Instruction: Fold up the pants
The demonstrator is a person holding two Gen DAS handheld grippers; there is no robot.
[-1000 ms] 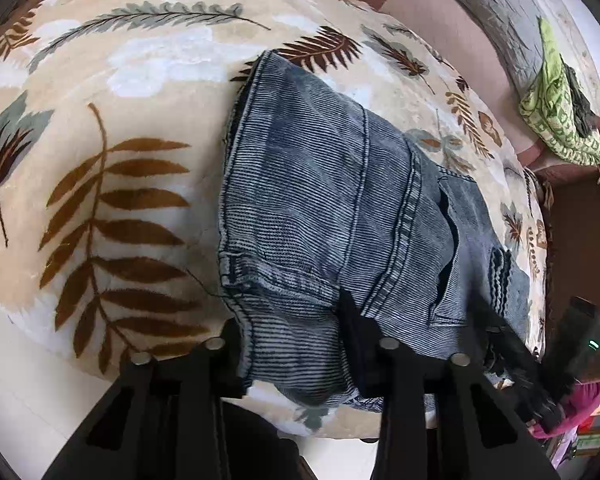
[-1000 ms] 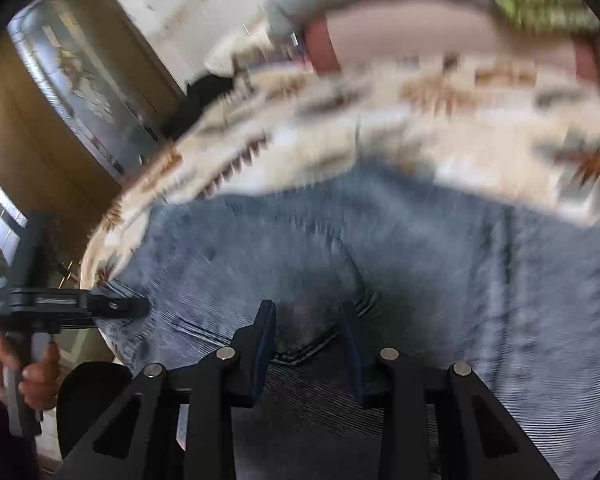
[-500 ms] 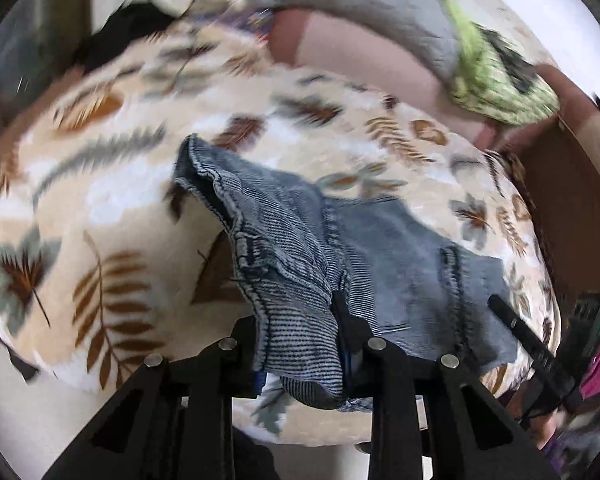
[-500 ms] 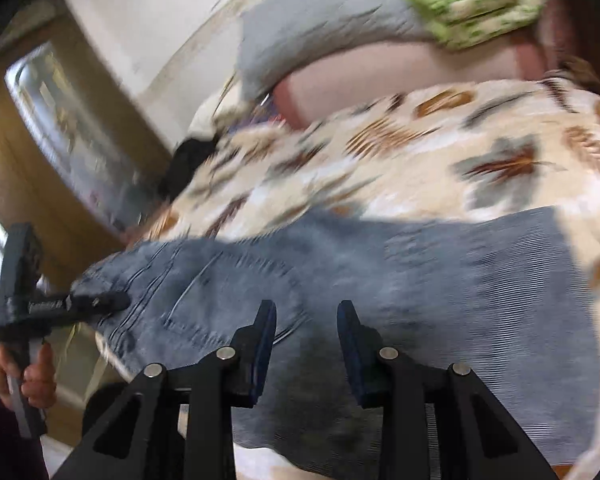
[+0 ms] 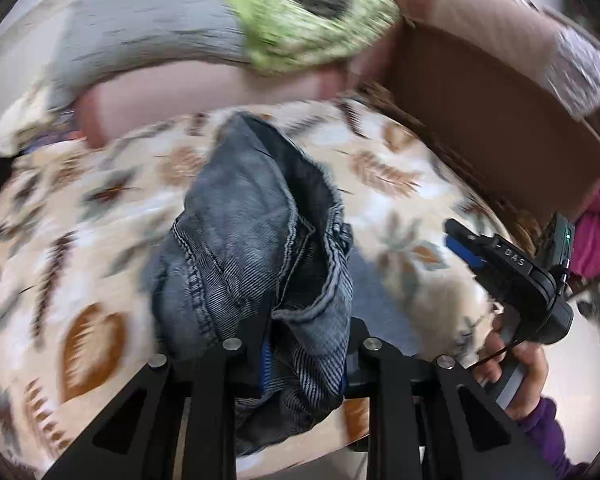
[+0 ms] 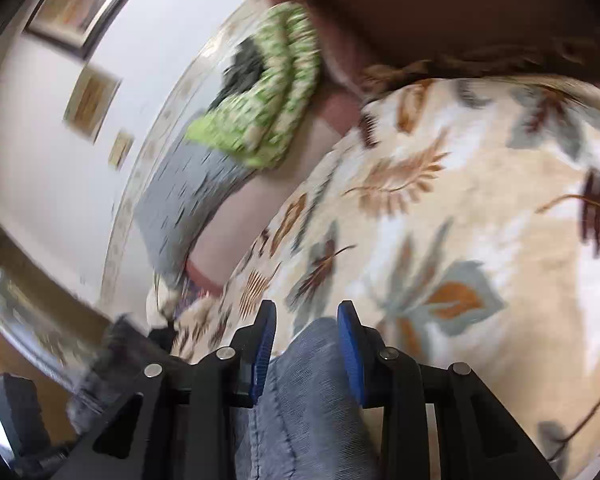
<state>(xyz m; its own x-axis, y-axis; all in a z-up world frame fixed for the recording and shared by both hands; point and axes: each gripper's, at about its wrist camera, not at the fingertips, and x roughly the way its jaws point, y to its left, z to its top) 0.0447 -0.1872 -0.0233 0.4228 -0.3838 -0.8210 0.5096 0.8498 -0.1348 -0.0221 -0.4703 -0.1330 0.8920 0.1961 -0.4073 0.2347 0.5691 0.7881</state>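
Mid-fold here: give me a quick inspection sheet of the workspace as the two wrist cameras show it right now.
Surface: leaf-print blanket over a bed, bare to the right of the pants.
Job's things: denim pants, bunched and lifted.
Clutter: green knitted item on grey cushion; cardboard box.
Grippers: left gripper closing on the pants; right gripper has denim between its pads.
Cables: thin black cord by the right hand.
Surroundings: framed pictures on a white wall; view is blurred.

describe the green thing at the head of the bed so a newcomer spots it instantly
Past the far edge of the leaf-print blanket runs a long pink bolster, with a grey pillow on it. Beside the pillow sits the green knitted bundle, the only bright lime, nubbly item.
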